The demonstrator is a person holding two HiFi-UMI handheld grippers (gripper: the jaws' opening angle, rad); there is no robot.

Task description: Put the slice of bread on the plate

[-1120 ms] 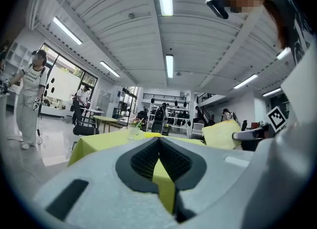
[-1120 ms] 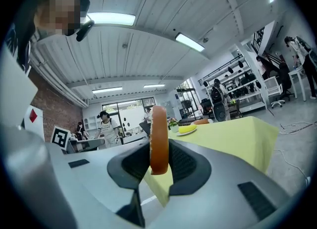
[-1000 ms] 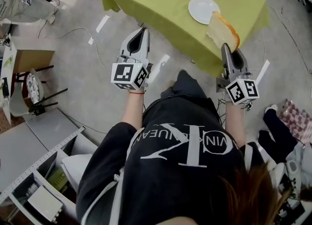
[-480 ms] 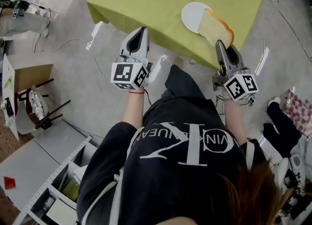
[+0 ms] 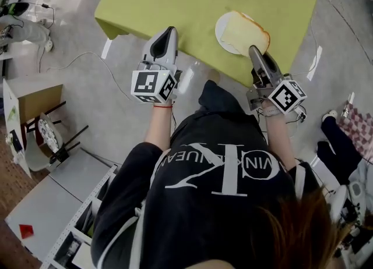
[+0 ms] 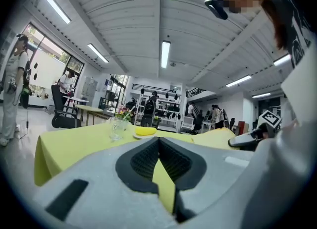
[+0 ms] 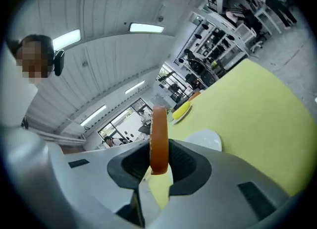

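My right gripper (image 5: 254, 50) is shut on a slice of bread (image 5: 245, 31) with a brown crust, gripped at its near edge. The slice hangs roughly flat over the white plate (image 5: 219, 31) on the green table (image 5: 175, 0) and hides most of it. In the right gripper view the bread (image 7: 159, 134) shows edge-on between the pads, with the plate (image 7: 204, 139) just beyond. My left gripper (image 5: 169, 30) hovers at the table's near edge, left of the plate. Its jaws (image 6: 159, 141) meet at the tips with nothing between them.
Farther back on the table stand a clear glass (image 6: 117, 128) and a small plate with a yellow item (image 6: 145, 131). Cables (image 5: 76, 58) lie on the floor left of the table. Shelving (image 5: 64, 227) and a chair (image 5: 44, 140) stand at the lower left.
Both grippers have come closer to the table. The right one has rolled, so the bread has gone from tilted beside the plate to nearly flat over it.
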